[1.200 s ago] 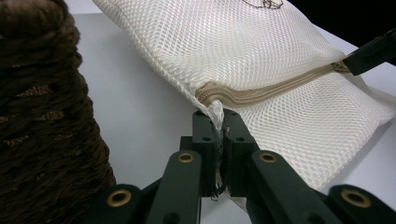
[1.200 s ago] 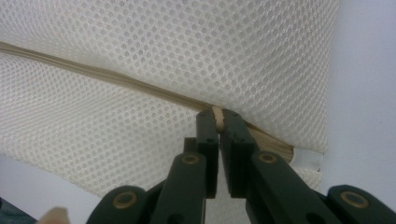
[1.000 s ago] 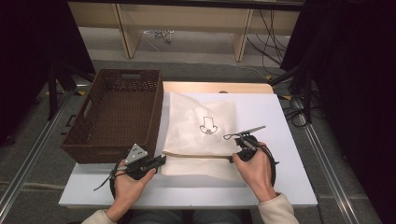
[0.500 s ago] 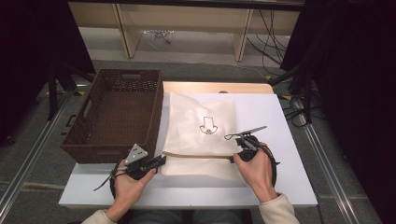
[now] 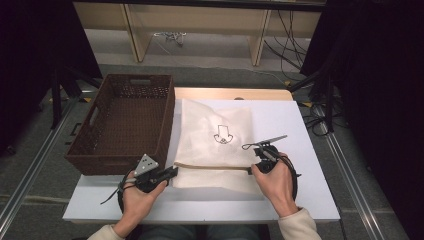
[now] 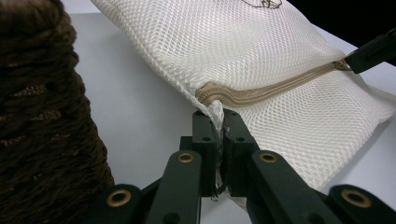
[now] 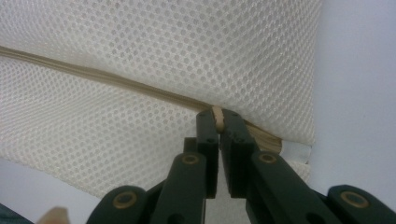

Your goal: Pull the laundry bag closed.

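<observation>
On the white table, just right of the dark brown woven basket, lay the cream mesh laundry bag with a small black drawing printed on it, its beige zipper running across its near part. The left gripper was clenched on the bag's corner fabric at the zipper's left end, close beside the basket's near right corner. The right gripper was pinched tight on the beige zipper pull near the bag's right edge. Both hands rested on the table's near side, with the bag lying flat between them.
</observation>
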